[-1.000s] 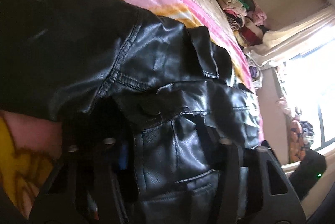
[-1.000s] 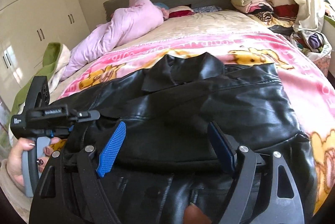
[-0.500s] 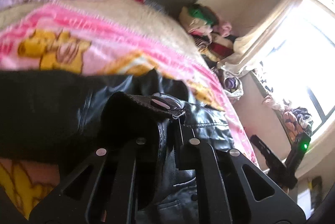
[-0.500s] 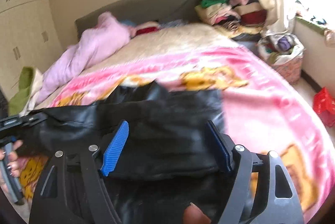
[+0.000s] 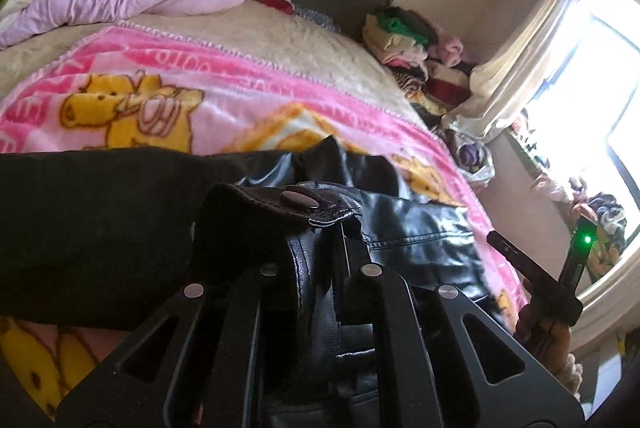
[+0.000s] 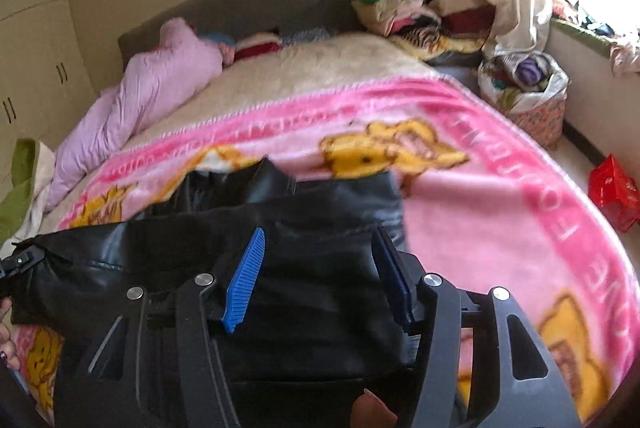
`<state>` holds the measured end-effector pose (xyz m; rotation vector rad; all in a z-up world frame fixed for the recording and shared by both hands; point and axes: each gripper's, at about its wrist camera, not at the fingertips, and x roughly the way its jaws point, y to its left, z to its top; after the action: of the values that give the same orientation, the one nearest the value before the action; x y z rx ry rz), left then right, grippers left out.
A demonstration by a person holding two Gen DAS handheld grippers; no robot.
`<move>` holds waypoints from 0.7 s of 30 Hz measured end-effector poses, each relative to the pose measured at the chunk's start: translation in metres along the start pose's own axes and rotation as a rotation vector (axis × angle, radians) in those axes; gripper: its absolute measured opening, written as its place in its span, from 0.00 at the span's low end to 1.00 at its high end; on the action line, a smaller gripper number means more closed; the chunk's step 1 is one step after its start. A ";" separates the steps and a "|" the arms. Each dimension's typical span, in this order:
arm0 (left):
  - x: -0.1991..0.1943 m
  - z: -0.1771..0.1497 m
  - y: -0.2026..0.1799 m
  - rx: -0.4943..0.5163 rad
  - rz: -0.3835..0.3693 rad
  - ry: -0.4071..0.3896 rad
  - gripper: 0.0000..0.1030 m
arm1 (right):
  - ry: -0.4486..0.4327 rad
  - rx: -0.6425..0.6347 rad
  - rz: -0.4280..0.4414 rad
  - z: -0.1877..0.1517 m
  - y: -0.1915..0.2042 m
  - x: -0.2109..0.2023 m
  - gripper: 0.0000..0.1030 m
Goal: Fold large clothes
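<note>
Lifted, left hand-held gripper clamps black jacket.

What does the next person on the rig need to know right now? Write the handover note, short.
Left tongs: shut on the black leather jacket, pinching a hem edge by its snap button and holding it lifted.
Right tongs: open; jaws have just been closing, with jacket leather between the blue pads, not yet pressed.
Jacket: lies across the near end of the pink cartoon blanket on the bed, partly bunched.
Done: one edge picked up on the left side.
Left: probably close the right tongs on the other edge, fold the jacket over, smooth it flat.
</note>
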<state>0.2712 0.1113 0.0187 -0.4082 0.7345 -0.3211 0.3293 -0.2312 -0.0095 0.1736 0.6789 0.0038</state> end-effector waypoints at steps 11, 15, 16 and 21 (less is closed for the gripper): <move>0.040 -0.023 0.004 0.041 0.041 0.107 0.03 | 0.132 0.001 -0.174 -0.026 -0.039 0.058 0.51; 0.059 -0.032 0.015 0.031 0.114 0.179 0.06 | 0.142 0.028 -0.168 -0.026 -0.047 0.062 0.50; 0.063 -0.035 0.019 0.024 0.131 0.193 0.08 | 0.138 0.017 -0.172 -0.025 -0.044 0.059 0.50; 0.059 -0.034 0.025 0.007 0.131 0.197 0.15 | 0.103 -0.011 -0.106 -0.021 -0.025 0.030 0.52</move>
<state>0.2923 0.1003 -0.0499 -0.3227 0.9481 -0.2418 0.3380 -0.2504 -0.0482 0.1270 0.7905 -0.0859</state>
